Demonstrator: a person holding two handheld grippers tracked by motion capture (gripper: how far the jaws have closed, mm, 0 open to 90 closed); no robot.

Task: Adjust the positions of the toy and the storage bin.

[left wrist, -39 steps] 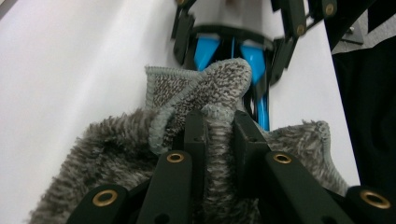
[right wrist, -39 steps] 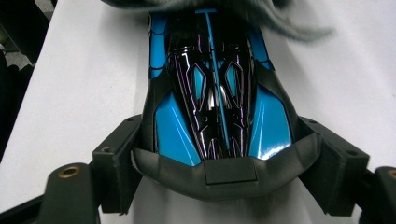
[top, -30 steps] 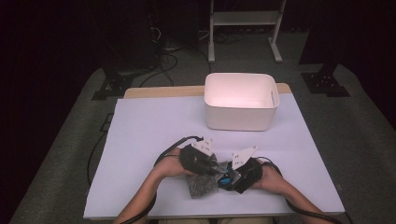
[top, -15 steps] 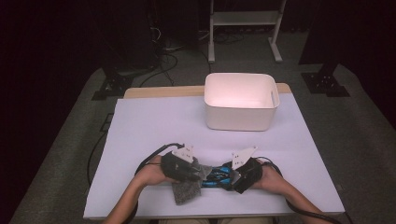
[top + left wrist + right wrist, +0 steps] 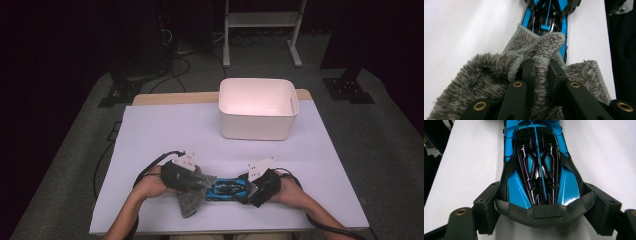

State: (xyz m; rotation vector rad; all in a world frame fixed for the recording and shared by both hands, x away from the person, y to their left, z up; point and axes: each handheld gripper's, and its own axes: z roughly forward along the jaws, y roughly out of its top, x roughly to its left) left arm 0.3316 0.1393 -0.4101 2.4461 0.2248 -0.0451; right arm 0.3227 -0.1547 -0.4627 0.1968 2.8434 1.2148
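Note:
A blue and black toy car (image 5: 227,189) lies on the white table near its front edge. My right gripper (image 5: 252,192) is shut on one end of the car (image 5: 537,167); its jaws clamp both flanks. A grey fluffy cloth (image 5: 192,197) is pinched in my left gripper (image 5: 197,182), at the car's other end. In the left gripper view a fold of the cloth (image 5: 541,72) stands squeezed between the two black jaws, and a corner of it lies over the car (image 5: 546,15).
A white plastic bin (image 5: 258,107) stands at the back of the table (image 5: 165,135), right of middle. Beyond the table there are a dark floor, cables and a metal stand (image 5: 260,20). Black cables trail from both grippers.
My left gripper has slid left along the front of the table with the cloth, off the car's middle toward its left end. The right gripper and the car have stayed put.

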